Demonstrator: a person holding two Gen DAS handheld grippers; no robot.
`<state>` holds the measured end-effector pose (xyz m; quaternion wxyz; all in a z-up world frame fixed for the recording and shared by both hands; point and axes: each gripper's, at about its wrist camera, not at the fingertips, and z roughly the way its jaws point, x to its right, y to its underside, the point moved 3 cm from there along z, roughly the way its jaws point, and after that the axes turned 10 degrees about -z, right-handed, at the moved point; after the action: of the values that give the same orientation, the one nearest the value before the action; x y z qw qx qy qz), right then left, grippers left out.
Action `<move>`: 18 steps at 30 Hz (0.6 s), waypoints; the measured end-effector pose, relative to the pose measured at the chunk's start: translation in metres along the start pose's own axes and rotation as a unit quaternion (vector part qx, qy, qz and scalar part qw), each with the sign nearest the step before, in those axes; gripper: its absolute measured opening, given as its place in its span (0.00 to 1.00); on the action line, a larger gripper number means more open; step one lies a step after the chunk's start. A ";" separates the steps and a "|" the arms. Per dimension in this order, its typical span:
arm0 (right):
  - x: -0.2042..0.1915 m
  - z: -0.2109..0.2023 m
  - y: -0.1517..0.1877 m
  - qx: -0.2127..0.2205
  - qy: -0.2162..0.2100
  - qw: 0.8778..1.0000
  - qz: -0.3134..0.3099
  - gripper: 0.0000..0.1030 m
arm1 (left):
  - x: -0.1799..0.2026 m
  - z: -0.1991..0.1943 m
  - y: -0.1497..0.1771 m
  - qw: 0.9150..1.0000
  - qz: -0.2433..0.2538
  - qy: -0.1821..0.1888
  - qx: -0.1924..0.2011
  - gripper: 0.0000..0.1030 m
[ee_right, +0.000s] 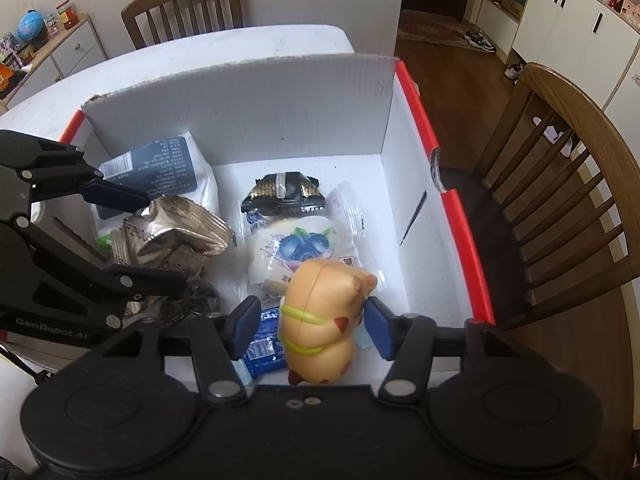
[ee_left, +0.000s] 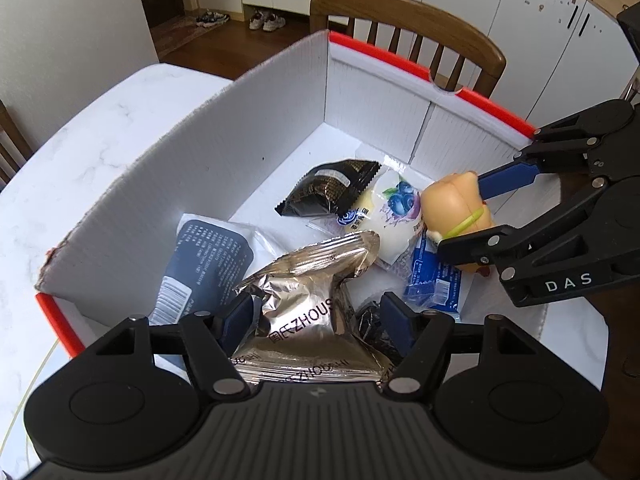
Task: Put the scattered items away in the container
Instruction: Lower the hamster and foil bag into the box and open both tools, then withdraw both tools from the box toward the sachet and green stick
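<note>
A white marble-look table (ee_right: 280, 40) is standing among wooden chairs (ee_right: 560, 184) in a kitchen-dining room with white cabinets, and on it a white corrugated container (ee_left: 248, 136) with red-edged rims is taking in the scattered items. The left gripper (ee_left: 316, 322) is reaching over the near rim with its jaws half-spread around a silver foil packet (ee_left: 304, 304); the pads seem to be only brushing the crinkled foil, so whether it is truly gripped I cannot tell. The right gripper (ee_right: 310, 326) is standing fairly wide around a tan squishy animal toy (ee_right: 320, 320), one pad touching its side, the other just apart. Both things are already inside the container, alongside a black packet (ee_left: 330, 190), a blueberry bread bag (ee_left: 394, 210), a dark navy pouch (ee_left: 204, 264) and a blue wrapper (ee_left: 436, 280). The two tools are working close together, so they are risking a knock; the toy is looking likely to tip or roll, and the foil could snag on a pad as it pulls away. Readable writing: "ZHOUS" on the foil, "DAS" on the right tool, "GenRobot.AI" on the left.
</note>
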<state>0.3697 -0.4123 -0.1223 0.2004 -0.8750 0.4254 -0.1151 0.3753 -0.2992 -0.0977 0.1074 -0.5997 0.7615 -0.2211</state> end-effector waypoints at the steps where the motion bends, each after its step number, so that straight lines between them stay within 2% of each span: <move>1: 0.000 -0.002 0.000 0.001 0.001 1.000 0.000 0.56 | -0.001 -0.003 0.000 1.000 -0.001 0.001 0.004 0.67; 4: -0.002 -0.010 -0.002 0.009 0.006 1.000 -0.001 0.60 | -0.001 -0.012 0.001 1.000 -0.006 0.004 0.015 0.67; 18: -0.015 -0.048 -0.006 0.057 0.002 0.998 0.000 0.60 | 0.003 -0.069 0.009 0.996 -0.028 0.018 0.078 0.67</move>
<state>0.3470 -0.4089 -0.0769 0.2485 -0.8621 0.4185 -0.1412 0.3370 -0.2858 -0.0410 0.1338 -0.6065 0.7265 -0.2940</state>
